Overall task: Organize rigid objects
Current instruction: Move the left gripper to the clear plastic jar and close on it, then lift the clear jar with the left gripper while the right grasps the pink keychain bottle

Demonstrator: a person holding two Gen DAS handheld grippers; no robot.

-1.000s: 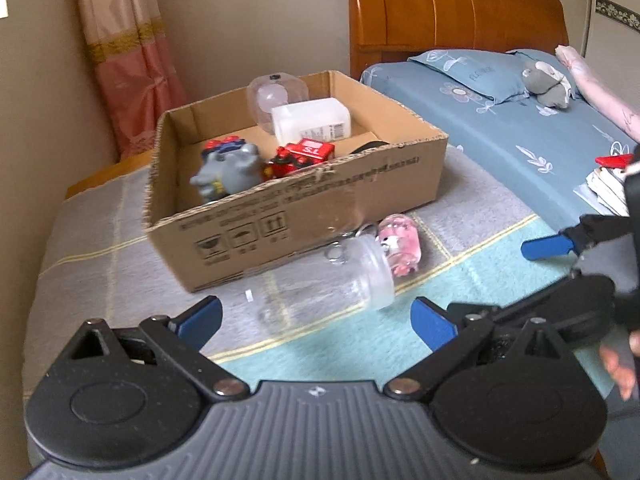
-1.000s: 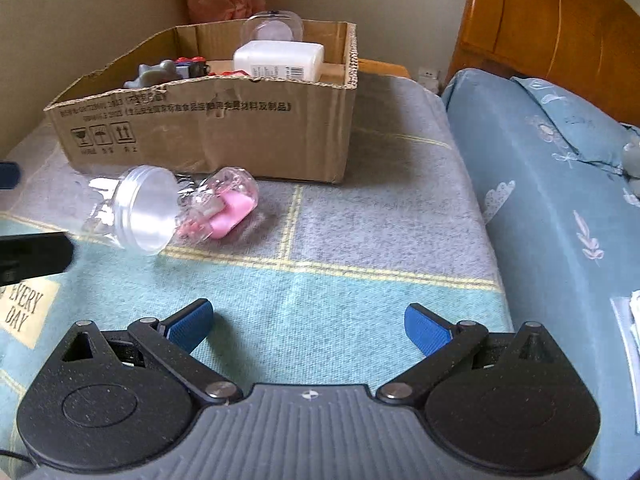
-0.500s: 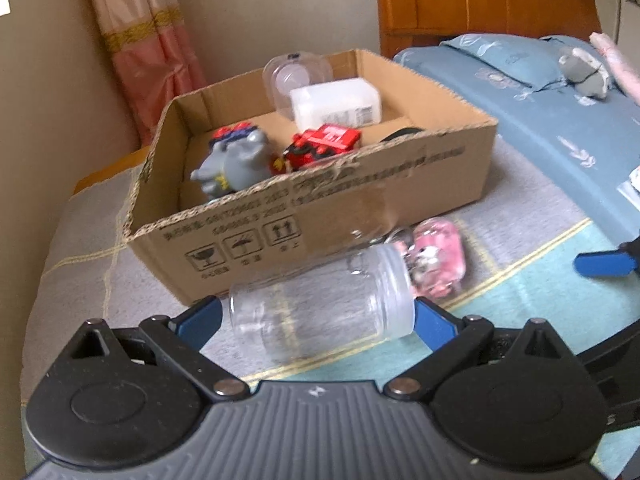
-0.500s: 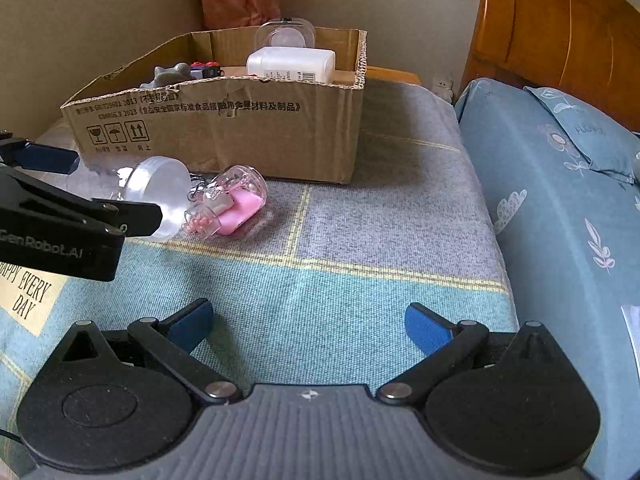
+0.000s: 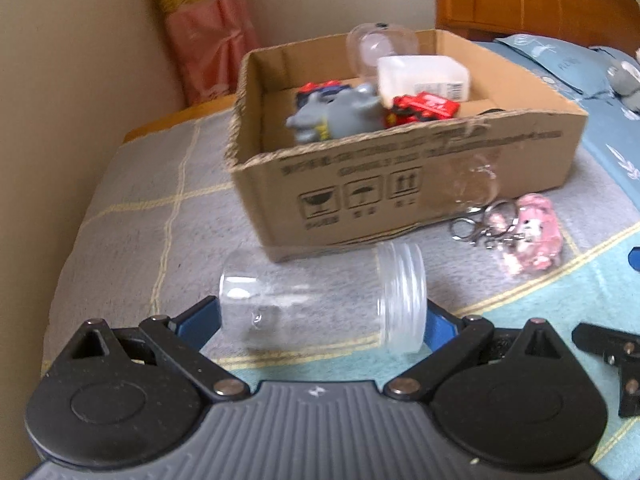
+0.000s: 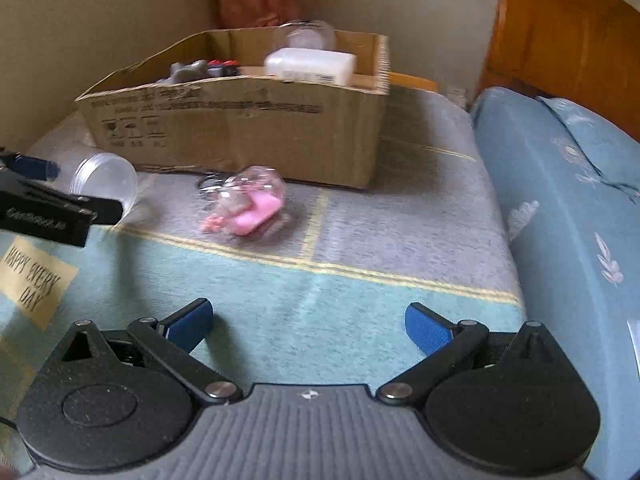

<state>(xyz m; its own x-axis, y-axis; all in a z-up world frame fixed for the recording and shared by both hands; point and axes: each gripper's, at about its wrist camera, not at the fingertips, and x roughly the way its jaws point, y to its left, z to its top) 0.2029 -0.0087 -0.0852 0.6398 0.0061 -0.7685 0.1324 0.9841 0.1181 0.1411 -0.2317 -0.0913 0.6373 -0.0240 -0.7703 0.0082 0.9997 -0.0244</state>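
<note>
Clear jar (image 5: 320, 296) now between left tool (image 5: 322, 320) fingers

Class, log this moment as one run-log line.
left gripper: open, straddling clear jar lying on blanket | right gripper: open, empty | pink keychain: outside cardboard box

A pink curtain (image 5: 204, 28) hangs at eleven o'clock against the beige wall (image 5: 72, 48). At one o'clock rises a wooden headboard (image 6: 560, 36), and below it, at three o'clock, lies a blue leaf-print bedsheet (image 6: 568, 216).
</note>
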